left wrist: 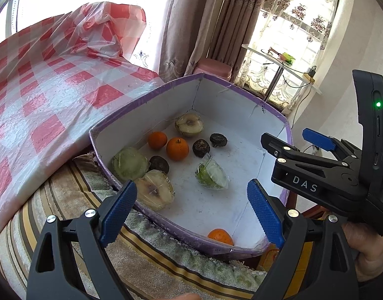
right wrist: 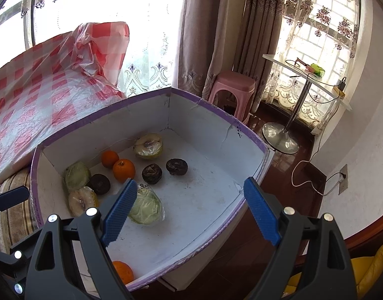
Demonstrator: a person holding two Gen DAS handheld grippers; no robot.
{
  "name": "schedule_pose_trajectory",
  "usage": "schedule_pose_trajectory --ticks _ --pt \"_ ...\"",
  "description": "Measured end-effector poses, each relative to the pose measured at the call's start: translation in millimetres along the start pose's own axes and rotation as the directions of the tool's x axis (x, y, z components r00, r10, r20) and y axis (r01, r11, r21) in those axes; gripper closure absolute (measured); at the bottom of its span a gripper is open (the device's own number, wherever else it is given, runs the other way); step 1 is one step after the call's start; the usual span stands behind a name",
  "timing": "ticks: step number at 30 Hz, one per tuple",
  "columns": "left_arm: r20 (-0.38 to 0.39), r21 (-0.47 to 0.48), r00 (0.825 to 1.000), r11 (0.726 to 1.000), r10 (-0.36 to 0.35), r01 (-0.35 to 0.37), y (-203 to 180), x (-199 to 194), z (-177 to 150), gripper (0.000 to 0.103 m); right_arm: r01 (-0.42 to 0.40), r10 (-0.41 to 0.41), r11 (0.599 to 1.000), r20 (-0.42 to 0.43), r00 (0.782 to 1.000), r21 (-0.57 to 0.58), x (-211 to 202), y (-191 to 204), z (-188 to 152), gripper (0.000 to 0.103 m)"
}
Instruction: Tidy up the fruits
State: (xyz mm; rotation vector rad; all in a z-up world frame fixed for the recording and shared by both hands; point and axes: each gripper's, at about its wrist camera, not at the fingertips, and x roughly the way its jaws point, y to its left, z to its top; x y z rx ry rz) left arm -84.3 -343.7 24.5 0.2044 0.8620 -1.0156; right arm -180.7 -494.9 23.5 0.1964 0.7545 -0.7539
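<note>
We hold both claws apart and empty, angled down over the box (left wrist: 164, 92), so we can survey the fruit before choosing. Ahead of the left claw (left wrist: 191, 215) lie oranges (left wrist: 177, 148), dark round fruits (left wrist: 201, 147) and wrapped halves (left wrist: 155, 192). Just beyond the right claw (right wrist: 189, 215) sits a wrapped green piece (right wrist: 147, 207); one orange (right wrist: 122, 271) lies apart in the near corner, likely needing regrouping.
</note>
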Motion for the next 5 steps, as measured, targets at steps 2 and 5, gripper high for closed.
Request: schedule_pose_trajectory --ticks 2,5 --pt "0.02 -0.018 1.0 1.0 0.014 -0.013 6 -16 0 0.016 -0.024 0.024 1.0 0.018 1.0 -0.002 -6 4 4 0.013" --pt "0.057 -0.07 0.997 0.996 0.06 -0.056 26 -49 -6 0.016 -0.09 0.092 0.995 0.047 0.995 -0.039 -19 23 10 0.004"
